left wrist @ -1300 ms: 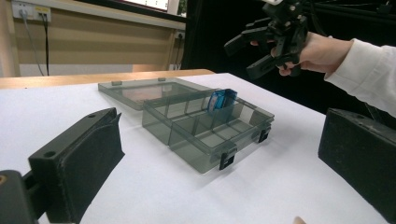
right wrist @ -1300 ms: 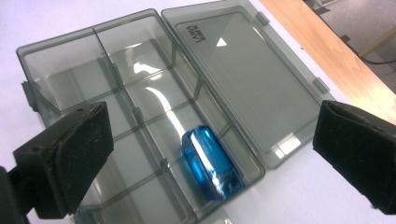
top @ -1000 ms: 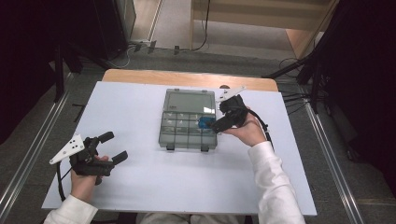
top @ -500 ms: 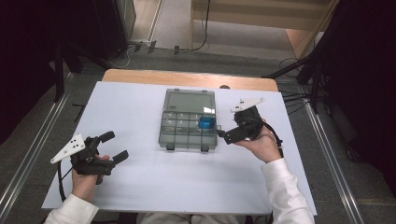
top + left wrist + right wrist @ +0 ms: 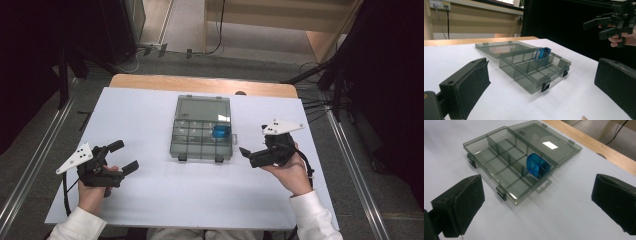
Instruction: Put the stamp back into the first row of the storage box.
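Observation:
A smoky-grey clear compartment box [image 5: 200, 112] lies open in the middle of the white table, its lid flat behind it. A small blue plastic piece [image 5: 220, 131] stands in the back right compartment, leaning on a divider; the other compartments look bare. My right gripper [image 5: 252, 141] hovers open just right of the box, jaws pointing at it, with nothing between them. In the right gripper view the blue piece [image 5: 537, 166] and the box [image 5: 496, 167] sit ahead of the wide-apart jaws. My left gripper [image 5: 125, 156] rests open at the near left, well away from the box [image 5: 529, 83].
The white tabletop [image 5: 165, 200] spreads around the box, and a wooden strip [image 5: 200, 85] runs along its far edge. Dark floor, metal rails and cables surround the table. In the left gripper view the right gripper [image 5: 599, 26] shows at the upper right.
My right gripper has drawn back from the box to the right and toward me, leaving the blue piece in its compartment. The left gripper has stayed where it was.

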{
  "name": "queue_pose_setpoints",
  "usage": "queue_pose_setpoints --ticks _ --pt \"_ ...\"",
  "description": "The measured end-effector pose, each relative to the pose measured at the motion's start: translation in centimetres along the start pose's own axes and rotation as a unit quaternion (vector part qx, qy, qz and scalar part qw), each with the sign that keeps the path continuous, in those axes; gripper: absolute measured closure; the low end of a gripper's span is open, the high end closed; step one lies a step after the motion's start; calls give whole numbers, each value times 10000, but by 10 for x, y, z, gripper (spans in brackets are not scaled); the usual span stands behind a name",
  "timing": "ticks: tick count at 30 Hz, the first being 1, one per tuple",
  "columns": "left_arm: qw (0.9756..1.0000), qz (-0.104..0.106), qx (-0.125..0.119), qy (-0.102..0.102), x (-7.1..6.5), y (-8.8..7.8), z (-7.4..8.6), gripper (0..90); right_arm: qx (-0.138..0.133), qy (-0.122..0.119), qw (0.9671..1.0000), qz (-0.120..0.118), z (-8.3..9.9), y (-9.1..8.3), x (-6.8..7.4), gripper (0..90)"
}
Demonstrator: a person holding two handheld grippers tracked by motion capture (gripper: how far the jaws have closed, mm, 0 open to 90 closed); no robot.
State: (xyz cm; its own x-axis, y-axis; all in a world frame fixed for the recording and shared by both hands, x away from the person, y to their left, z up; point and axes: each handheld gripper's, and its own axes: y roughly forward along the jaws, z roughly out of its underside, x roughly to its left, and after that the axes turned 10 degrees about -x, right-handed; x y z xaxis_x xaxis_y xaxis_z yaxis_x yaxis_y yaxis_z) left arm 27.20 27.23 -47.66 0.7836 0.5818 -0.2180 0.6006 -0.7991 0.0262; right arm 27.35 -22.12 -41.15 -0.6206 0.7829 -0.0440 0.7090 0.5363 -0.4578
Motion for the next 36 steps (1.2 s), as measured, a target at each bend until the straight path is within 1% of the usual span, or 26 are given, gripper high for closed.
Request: queue_pose_setpoints --ticks 1,2,4,6,8,9,10,12,13,14,16,18,20,21,22,23,25,27,28,30,31,33,36 --pt "10000 -19 20 19 0 0 0 0 27 43 10000 18 5 -2 1 0" --pt "10000 -19 20 19 0 0 0 0 27 43 10000 18 5 -2 1 0" --pt "10000 -27 33 42 0 0 0 0 -115 82 9999 69 12 -5 1 0" --pt "9999 -15 73 88 -1 0 0 0 -59 174 9998 74 18 -8 0 0" --pt "9999 -21 84 97 -1 1 1 0 -201 239 9994 127 26 -12 -1 0" --pt "9999 -21 88 99 -1 1 1 0 -182 282 9993 160 30 -14 -3 0" --pt "9999 -21 99 115 -1 1 1 0 -257 294 9989 240 37 -17 -4 0" --pt "9998 -51 137 138 -1 1 1 0 -300 354 9984 319 45 -21 -5 0" --pt "9998 -51 137 138 -1 1 1 0 -409 364 9979 354 51 -23 -5 0" --pt "9998 -57 139 141 -1 1 1 0 -455 380 9975 373 55 -24 -6 0" --pt "9998 -65 143 147 -1 1 1 0 -487 401 9972 400 58 -25 -7 0" --pt "9998 -71 149 143 -1 1 2 0 -735 413 9953 470 68 -28 -7 0" --pt "9997 -72 163 151 -1 2 2 0 -865 429 9939 538 76 -30 -7 0" --pt "9997 -69 172 154 -1 2 2 0 -1003 469 9921 595 84 -32 -7 0" --pt "9997 -71 177 154 -1 2 2 0 -1003 469 9921 595 84 -32 -7 0" --pt "9997 -72 183 159 -1 2 2 0 -1134 518 9903 619 88 -33 -7 0" --pt "9997 -67 187 160 -1 2 2 0 -1283 594 9878 656 96 -35 -8 0" --pt "9997 -59 196 164 -1 2 2 0 -1550 664 9837 625 107 -38 -11 0" --pt "9997 -55 200 164 -1 2 2 0 -1550 664 9837 625 107 -38 -11 0" --pt "9996 -46 211 172 -1 2 3 0 -1685 759 9804 681 116 -42 -15 0" --pt "9996 -40 213 168 -1 3 3 0 -1685 759 9804 681 116 -42 -15 0" --pt "9996 -35 214 166 -1 3 3 0 -1766 780 9783 755 121 -43 -16 0" --pt "9996 -26 216 165 -2 3 3 0 -1776 767 9771 883 128 -44 -16 0"
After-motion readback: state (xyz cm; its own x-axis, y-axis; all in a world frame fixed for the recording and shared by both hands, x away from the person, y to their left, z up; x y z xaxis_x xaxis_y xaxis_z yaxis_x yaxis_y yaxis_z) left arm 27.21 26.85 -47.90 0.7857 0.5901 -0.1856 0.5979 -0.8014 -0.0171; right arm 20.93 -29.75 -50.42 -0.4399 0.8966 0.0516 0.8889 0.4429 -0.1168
